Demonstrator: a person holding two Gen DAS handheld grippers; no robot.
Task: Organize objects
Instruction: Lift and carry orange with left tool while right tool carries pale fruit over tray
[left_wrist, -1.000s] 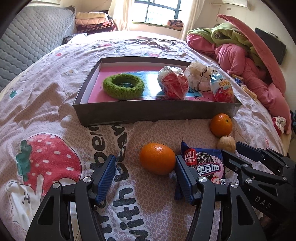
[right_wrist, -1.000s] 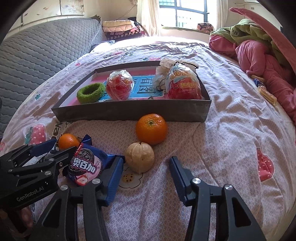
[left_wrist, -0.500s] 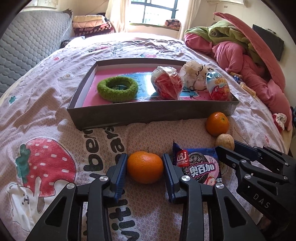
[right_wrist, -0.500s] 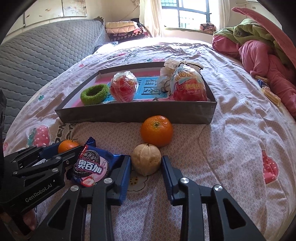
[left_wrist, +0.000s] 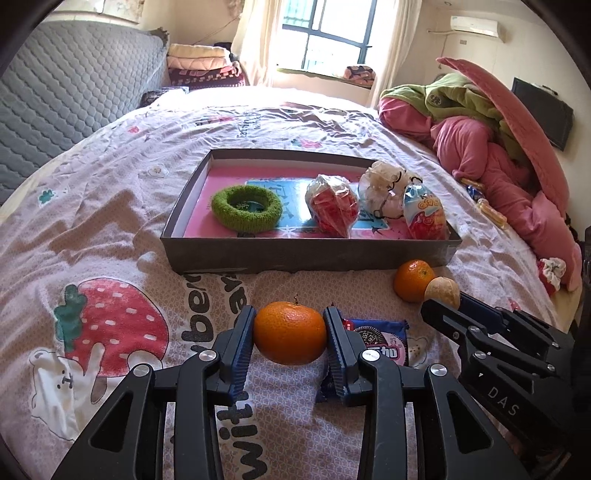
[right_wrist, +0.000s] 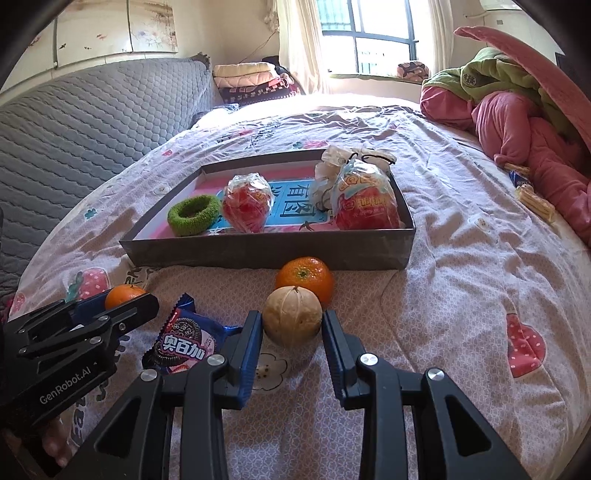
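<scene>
My left gripper (left_wrist: 290, 334) is shut on an orange (left_wrist: 290, 332), held just above the bedspread in front of the grey box (left_wrist: 310, 254). My right gripper (right_wrist: 292, 325) is shut on a pale peeled fruit (right_wrist: 292, 320); a second orange (right_wrist: 304, 275) sits right behind it. A blue cookie packet (right_wrist: 186, 341) lies on the bed between the two grippers. The box holds a green ring (left_wrist: 245, 208), a red wrapped snack (left_wrist: 332, 210), a white bundle (left_wrist: 384, 188) and a colourful snack bag (left_wrist: 424, 214).
The box (right_wrist: 266, 251) sits mid-bed on a printed pink bedspread. A pile of pink and green bedding (left_wrist: 480, 136) lies at the right. A grey quilted headboard (right_wrist: 81, 114) is at the left. Small wrapped snacks (right_wrist: 532, 195) lie near the bedding.
Both grippers closed from wide open: the left onto the orange, the right onto the pale fruit. Both views have risen, and the left orange has lifted off the bed.
</scene>
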